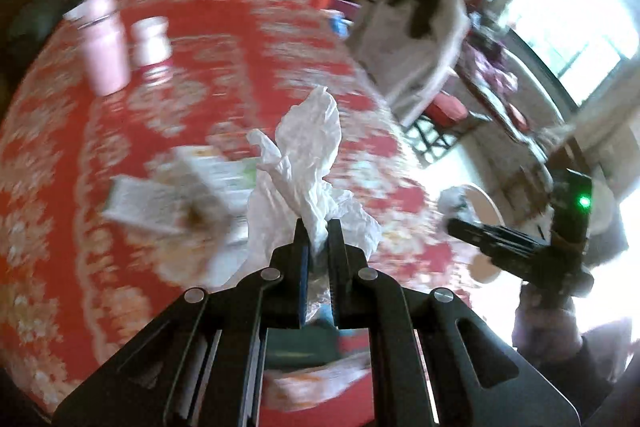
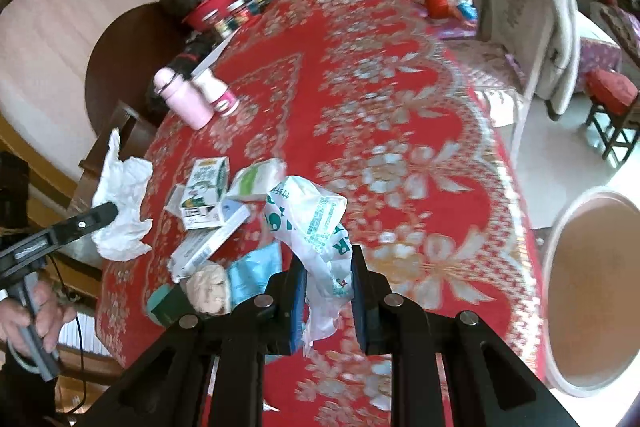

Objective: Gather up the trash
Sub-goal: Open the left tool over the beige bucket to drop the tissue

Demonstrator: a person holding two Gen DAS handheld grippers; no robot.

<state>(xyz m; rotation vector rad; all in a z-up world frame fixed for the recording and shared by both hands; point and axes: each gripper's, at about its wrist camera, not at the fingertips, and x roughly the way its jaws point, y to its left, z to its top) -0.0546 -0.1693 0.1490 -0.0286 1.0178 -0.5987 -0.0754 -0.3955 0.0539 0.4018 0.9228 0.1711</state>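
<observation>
Left gripper (image 1: 319,227) jaws clamped on crumpled white tissue (image 1: 308,163), lifted clear above red tablecloth (image 2: 400,87). Right gripper (image 2: 330,267) jaws closed on white plastic bag w/ green print (image 2: 312,219), also off the cloth. Beige bin (image 2: 592,291) sits just past the cloth's right edge; inside looks bare, bottom partly cut off. Cartons (image 2: 204,195) & wrappers piled on the cloth's near-left part. Left-wrist view heavily blurred, pile details unreadable there.
</observation>
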